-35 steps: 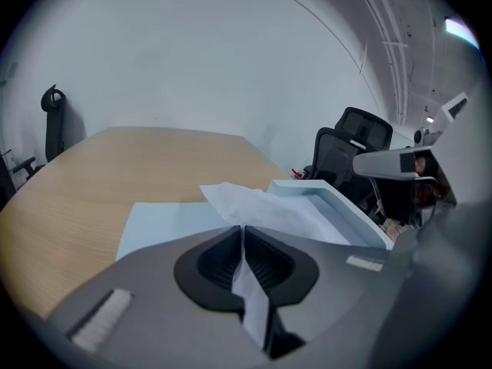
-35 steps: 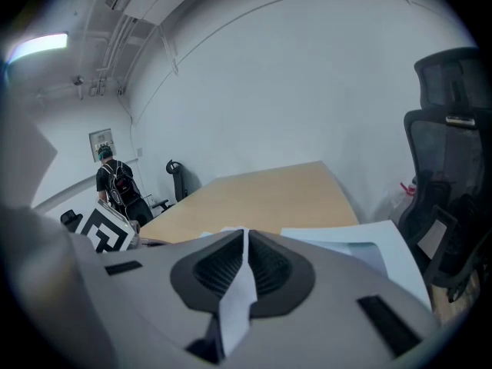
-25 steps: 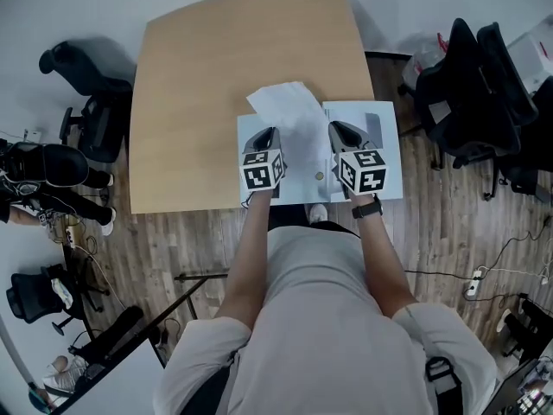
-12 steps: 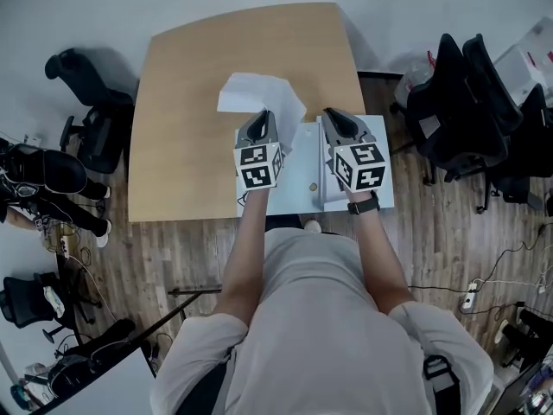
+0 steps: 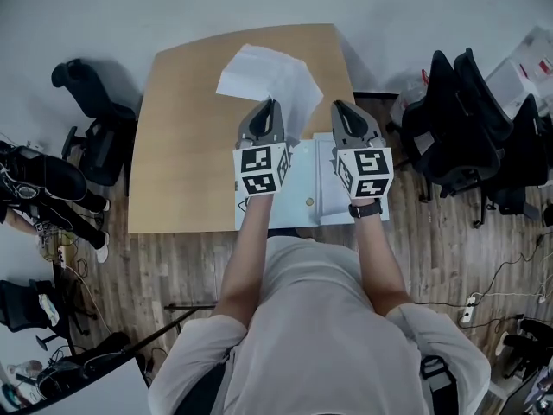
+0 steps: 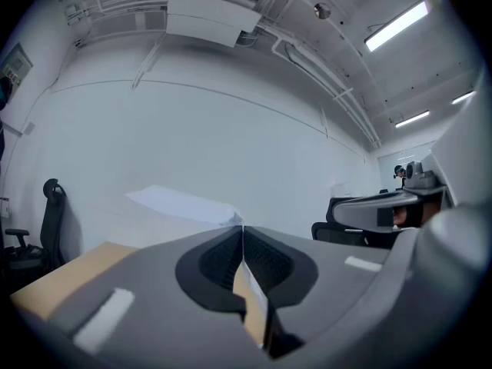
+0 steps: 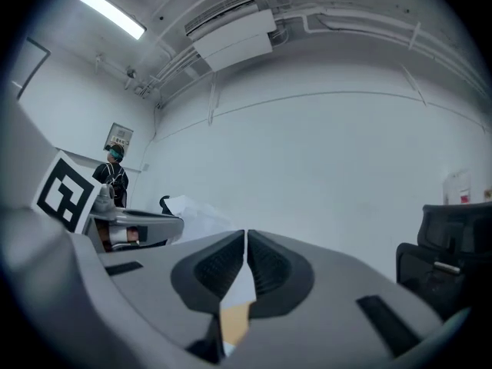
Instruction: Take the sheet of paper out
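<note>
Jutting from the clamped left tongs (image 5: 270,105) is the sheet of paper (image 5: 259,72).

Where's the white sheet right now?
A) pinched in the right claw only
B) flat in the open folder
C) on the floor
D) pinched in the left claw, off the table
D: the left claw is shut on the sheet of paper, which sticks out past its tips above the table.

Bright ceiling strip lights (image 6: 396,25), soft shadows, fisheye edges, dark corners, left tongs (image 6: 243,233) blurred close up
</note>
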`<state>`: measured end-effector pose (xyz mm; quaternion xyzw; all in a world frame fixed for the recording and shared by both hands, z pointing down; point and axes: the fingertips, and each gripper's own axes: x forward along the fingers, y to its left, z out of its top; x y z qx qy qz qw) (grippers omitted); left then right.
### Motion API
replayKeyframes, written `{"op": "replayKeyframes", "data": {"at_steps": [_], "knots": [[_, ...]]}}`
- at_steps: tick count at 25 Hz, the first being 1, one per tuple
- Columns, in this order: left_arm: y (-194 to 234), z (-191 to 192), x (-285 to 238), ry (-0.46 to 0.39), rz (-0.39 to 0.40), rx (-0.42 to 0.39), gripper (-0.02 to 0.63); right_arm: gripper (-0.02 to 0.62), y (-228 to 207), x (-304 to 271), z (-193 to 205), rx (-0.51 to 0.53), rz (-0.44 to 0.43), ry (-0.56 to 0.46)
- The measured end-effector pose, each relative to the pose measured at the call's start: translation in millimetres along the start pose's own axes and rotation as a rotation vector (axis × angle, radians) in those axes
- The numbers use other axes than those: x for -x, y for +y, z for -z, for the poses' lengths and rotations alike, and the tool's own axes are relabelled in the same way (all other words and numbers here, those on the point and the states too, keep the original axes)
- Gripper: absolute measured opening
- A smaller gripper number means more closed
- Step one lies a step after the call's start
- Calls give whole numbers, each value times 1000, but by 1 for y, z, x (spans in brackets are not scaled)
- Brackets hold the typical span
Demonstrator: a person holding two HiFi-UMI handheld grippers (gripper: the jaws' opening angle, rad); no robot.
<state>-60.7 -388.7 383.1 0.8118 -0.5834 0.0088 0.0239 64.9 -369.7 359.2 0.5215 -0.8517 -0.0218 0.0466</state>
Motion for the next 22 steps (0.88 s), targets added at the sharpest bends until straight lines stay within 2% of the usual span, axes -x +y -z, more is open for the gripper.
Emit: {"op": "replayKeyframes", "data": {"at_steps": [8,16,22], "knots": [[-17,-8,-6,1,3,-88,12,20,-14,5,3,-7,37,0],[-33,1,-14,20,27,-85,12,14,-26,12,12,-5,44,11],[-29,7,-19,38,31,-74,12,12,-31,12,16,5,66,17]]}}
